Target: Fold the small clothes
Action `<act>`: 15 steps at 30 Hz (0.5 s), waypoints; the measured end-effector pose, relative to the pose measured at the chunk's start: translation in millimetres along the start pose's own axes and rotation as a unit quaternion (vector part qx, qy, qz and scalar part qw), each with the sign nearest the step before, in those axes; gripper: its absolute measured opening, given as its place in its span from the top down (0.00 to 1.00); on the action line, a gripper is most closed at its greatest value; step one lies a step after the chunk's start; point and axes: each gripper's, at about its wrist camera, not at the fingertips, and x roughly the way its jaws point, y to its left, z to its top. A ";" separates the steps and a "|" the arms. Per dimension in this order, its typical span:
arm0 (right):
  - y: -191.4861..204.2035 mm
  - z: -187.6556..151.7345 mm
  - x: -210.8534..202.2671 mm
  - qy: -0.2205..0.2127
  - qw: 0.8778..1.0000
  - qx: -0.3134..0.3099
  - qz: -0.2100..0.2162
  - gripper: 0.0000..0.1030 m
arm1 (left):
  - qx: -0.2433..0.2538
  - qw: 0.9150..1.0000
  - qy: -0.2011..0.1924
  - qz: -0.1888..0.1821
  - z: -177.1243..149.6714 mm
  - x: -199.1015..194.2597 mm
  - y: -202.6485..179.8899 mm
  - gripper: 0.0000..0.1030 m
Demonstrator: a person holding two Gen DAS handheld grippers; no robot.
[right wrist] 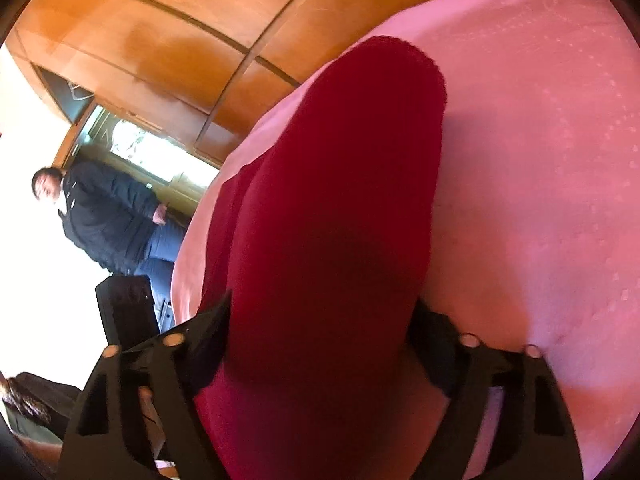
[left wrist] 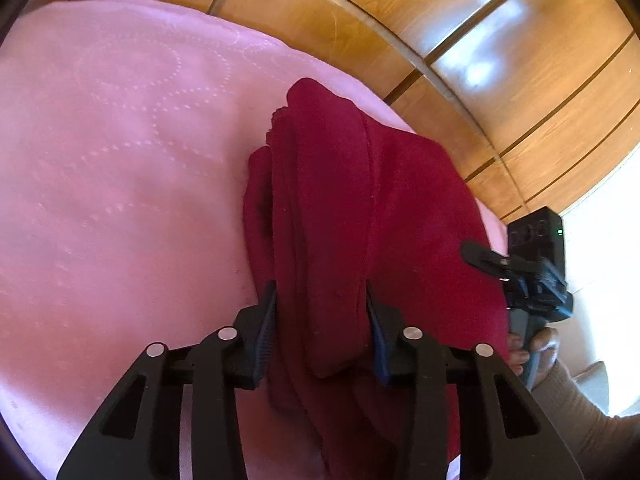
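A dark red garment, folded into a long thick bundle, lies on a pink quilted bedspread near the bed's right edge. My left gripper straddles a raised fold at the bundle's near end, and both pads touch the cloth. At the right, a hand holds my right gripper against the garment's side. In the right wrist view, the red garment bulges up between the fingers of the right gripper and fills the gap. The pink bedspread spreads to its right.
Glossy wooden wardrobe panels stand just past the bed's far edge. In the right wrist view the wooden wardrobe panels run behind a person in a dark jacket standing beside the bed. A black box sits by the bed's edge.
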 end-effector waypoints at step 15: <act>51.8 -18.6 -64.1 -0.084 0.994 -0.027 -0.060 0.59 | 0.056 0.995 -0.011 -0.087 -12.0 2.1 -68.0 0.79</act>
